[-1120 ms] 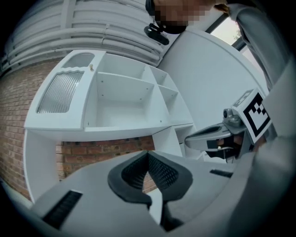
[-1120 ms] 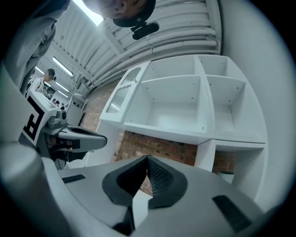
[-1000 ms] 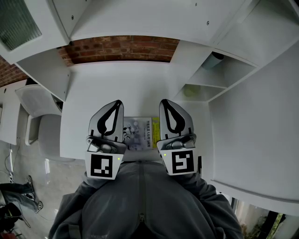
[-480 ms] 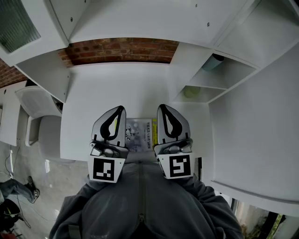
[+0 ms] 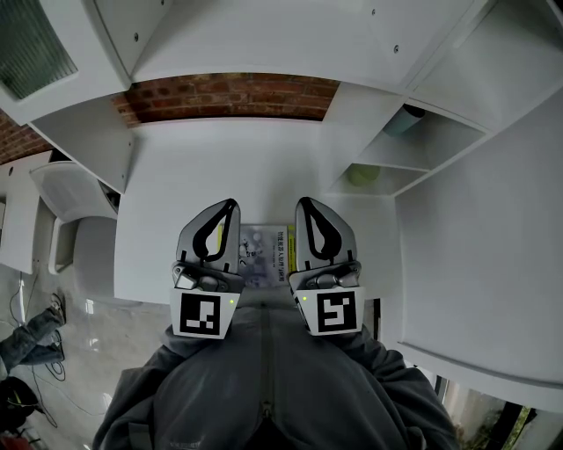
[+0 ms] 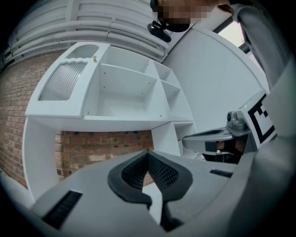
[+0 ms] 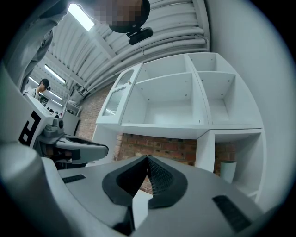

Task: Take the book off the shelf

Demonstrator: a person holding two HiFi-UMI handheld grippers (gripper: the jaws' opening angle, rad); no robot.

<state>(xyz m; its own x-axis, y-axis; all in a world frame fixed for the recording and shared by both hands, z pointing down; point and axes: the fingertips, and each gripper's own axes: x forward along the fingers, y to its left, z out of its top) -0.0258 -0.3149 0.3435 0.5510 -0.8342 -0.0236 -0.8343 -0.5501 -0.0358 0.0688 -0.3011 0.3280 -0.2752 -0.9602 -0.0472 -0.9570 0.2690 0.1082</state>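
2 grippers, the left gripper [image 5: 222,211] and the right gripper [image 5: 310,209], are held level and side by side close to the person's chest, jaws shut on nothing, which reads as a rest pose rather than a reach. The book [image 5: 264,255] lies flat on the white desk [image 5: 220,167], seen in the gap between them, nearer the person than the jaw tips. It is well apart from the shelf [image 5: 387,163] at the right, so the taking-down looks done.

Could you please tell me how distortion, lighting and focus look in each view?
Head view: fisheye bends the shelf edges; soft, even light. Left gripper view: dark round border; the left tool close up is soft, shelf sharp. Right gripper view: same border; ceiling lamp glares.
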